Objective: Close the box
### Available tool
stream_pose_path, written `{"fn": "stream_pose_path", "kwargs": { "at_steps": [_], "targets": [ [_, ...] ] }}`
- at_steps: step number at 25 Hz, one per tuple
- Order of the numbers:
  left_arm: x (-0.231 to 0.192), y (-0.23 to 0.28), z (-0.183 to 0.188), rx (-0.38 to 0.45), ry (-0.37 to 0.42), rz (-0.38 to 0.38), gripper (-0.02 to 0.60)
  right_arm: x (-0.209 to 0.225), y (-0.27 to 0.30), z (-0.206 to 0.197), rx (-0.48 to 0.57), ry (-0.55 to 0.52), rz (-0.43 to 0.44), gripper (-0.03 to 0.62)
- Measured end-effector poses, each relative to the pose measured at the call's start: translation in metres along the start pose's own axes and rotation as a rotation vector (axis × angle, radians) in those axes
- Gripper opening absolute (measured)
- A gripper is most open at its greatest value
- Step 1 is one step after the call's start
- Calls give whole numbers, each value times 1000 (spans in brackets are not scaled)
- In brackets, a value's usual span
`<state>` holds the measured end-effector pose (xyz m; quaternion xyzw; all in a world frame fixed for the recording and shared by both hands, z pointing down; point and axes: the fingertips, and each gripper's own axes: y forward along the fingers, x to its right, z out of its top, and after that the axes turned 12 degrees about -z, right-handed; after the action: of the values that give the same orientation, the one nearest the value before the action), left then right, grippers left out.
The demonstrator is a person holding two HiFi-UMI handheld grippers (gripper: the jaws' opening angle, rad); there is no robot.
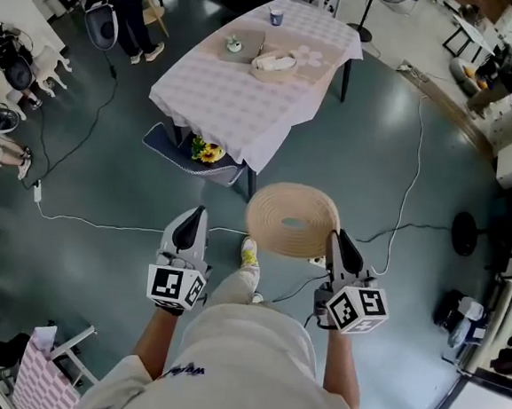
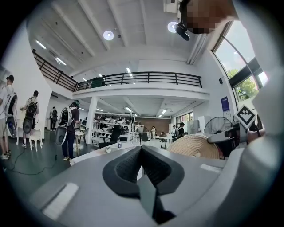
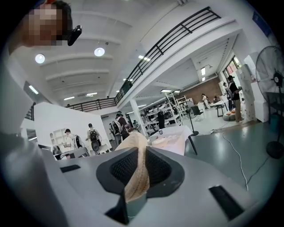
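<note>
nearest me, my right gripper [image 1: 336, 237] has its jaws drawn narrow, pinching the rim of the round woven straw lid [image 1: 278, 208]. my left gripper [image 1: 197, 214] has its jaws together on nothing. the lid lies near flat, face up, with no long axis, well apart from the pale woven box [image 1: 273, 65] on the checked-cloth table [image 1: 220, 107].

A table [image 1: 220, 107] covered with a checked cloth is located well ahead of the left gripper [image 1: 196, 216]. A cup [image 1: 276, 16] is set at its far end. A white cable [image 1: 103, 225] is laid on the floor left of that gripper. A floor fan [image 3: 273, 66] is positioned right of the right gripper [image 1: 336, 237].
</note>
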<state>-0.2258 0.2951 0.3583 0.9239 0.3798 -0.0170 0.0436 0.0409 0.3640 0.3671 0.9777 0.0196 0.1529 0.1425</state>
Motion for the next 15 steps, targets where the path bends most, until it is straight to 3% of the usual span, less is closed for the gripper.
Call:
{"fn": "stream_pose_path", "kwargs": {
  "at_steps": [6,15],
  "targets": [
    [-25,65,6,21,-15,-51,2,-11,59,40,4,-77,4,58],
    [-83,125,10,-1,-18,-68,2,-17,141,70,5,-51,5,58]
  ]
}}
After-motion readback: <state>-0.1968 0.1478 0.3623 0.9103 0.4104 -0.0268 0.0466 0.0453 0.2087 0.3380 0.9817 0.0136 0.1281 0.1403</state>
